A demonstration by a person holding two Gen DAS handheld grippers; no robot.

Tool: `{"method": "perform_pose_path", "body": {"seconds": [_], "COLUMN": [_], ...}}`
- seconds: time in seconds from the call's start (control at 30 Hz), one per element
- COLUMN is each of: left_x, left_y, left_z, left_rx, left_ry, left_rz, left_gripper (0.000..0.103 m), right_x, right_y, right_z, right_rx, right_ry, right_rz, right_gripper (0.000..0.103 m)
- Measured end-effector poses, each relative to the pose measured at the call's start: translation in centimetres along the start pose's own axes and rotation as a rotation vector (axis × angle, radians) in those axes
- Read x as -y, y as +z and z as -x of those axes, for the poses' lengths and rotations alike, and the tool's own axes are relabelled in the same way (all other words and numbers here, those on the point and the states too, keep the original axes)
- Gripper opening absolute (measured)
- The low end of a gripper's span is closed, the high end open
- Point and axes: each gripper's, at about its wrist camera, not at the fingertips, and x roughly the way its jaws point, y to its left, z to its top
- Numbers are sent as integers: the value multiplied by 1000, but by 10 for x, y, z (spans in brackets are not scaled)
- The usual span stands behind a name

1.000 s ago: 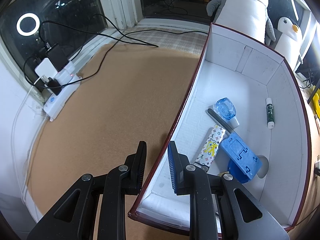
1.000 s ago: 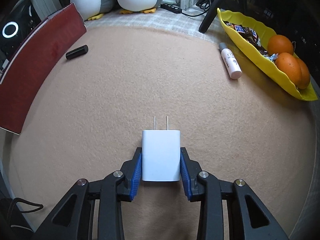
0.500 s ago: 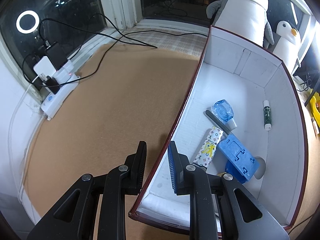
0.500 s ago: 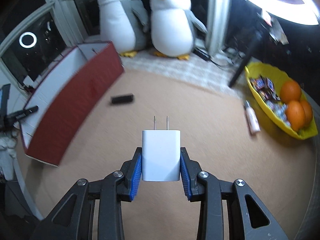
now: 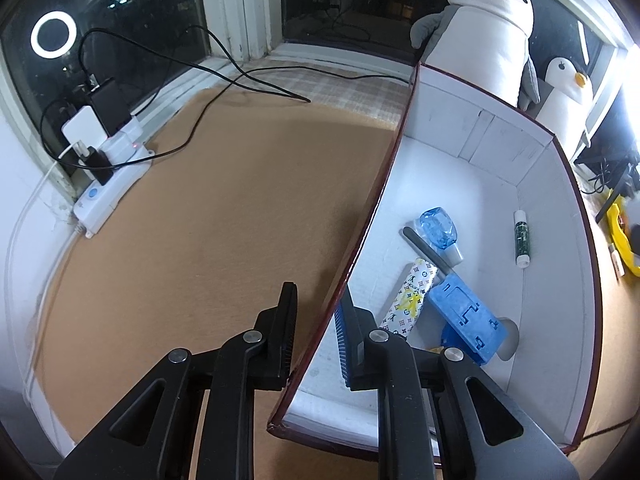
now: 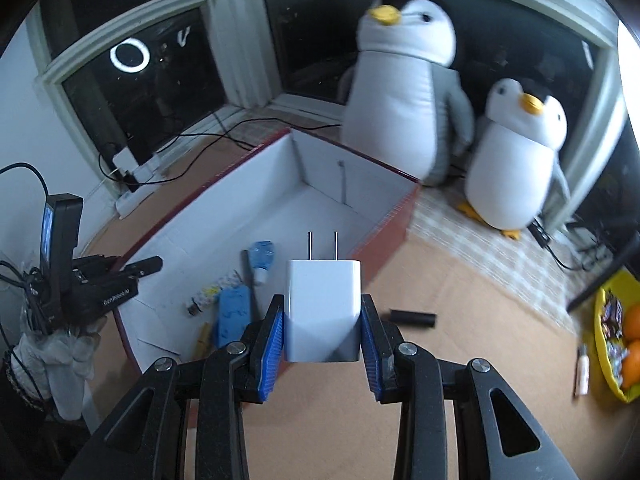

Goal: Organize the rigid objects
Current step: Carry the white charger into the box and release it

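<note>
My right gripper [image 6: 321, 314] is shut on a white plug charger [image 6: 323, 280], prongs pointing away, held in the air over the tan carpet. Just ahead and to the left lies the open red box with white inside [image 6: 328, 172]. My left gripper [image 5: 318, 300] is shut on the box's left wall [image 5: 380, 184], one finger outside and one inside; it also shows at the box's edge in the right wrist view [image 6: 140, 266]. Inside lie a blue phone stand [image 5: 466, 316], a patterned tube [image 5: 412, 300], a clear blue bottle [image 5: 440, 228], a grey stick [image 5: 424, 248] and a green-labelled tube [image 5: 521, 238].
A black cylinder [image 6: 412, 318] and a white tube [image 6: 582, 368] lie on the carpet to the right. A yellow bowl [image 6: 604, 344] with oranges and sweets sits at far right. Two plush penguins [image 6: 400, 92] stand behind the box. A power strip [image 5: 108, 196] with cables lies by the window.
My right gripper has risen and swung left with the charger, so the box and penguins now fill its view. My left gripper has stayed on the box wall.
</note>
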Motion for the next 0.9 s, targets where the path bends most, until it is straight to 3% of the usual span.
{"method": "perform_pose_path", "body": {"seconds": [0.7,0.77,0.9], "left_x": [-4,-4,-4], "left_y": [-1,-2,-2], "left_z": [1,1,1], "left_rx": [15,15,15], "left_ry": [-25,-26,-25], "left_rz": [-11,-10,-10], "left_gripper": [15,15,15], "right_x": [-48,-48,-49], "right_y": [22,23,23], "right_z": [-63,-63,-60], "right_rx": [-97,-95,-72], "right_ry": [-25,-26,-27], "right_rz": [62,66,62], "right_gripper": [32,34,49]}}
